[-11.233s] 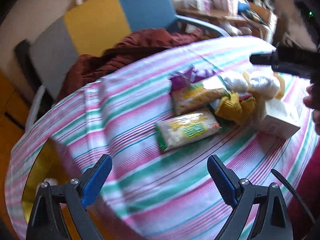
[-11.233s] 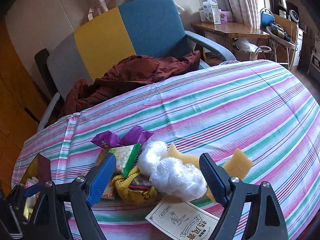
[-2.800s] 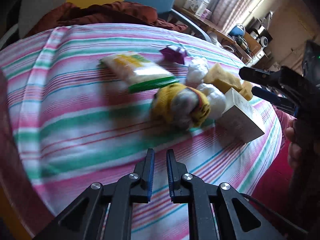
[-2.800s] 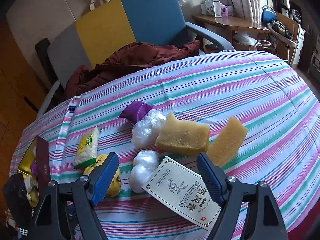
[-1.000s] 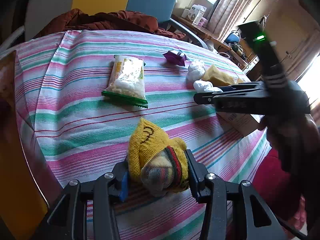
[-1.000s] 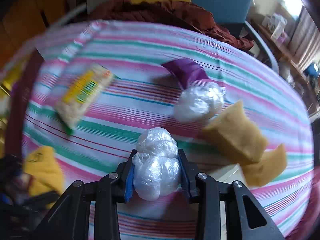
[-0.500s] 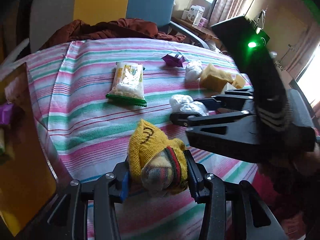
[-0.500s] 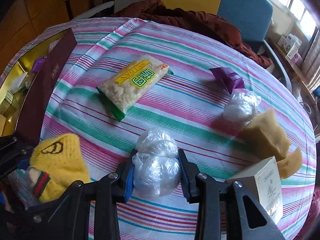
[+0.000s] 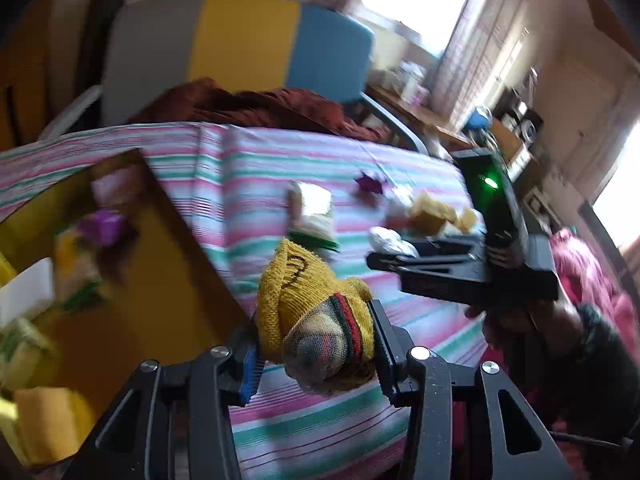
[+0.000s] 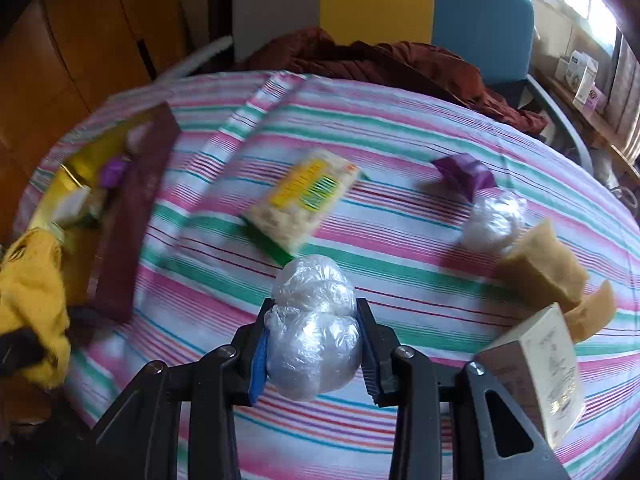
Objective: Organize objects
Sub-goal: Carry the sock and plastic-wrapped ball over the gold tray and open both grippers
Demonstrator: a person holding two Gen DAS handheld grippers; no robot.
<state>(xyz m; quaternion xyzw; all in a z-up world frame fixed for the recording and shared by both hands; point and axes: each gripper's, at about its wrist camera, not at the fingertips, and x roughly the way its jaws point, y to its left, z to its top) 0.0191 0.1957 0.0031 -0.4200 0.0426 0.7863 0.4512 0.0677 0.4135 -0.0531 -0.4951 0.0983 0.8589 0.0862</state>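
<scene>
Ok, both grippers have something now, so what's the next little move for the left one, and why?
Probably carry the yellow knitted bundle leftward over the open gold box before letting go. The left gripper is shut on it, above the striped tablecloth just beside the box's wall. The box already holds other items, so it looks like the collecting spot.

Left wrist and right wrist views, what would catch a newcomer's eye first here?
Probably the yellow knitted sock bundle clamped in the left tongs, close up in the left wrist view. Next, the clear plastic-wrapped ball gripped in the right tongs, above the pink and green striped tablecloth. At the table's left edge sits an open gold-lined box, already holding items.
</scene>
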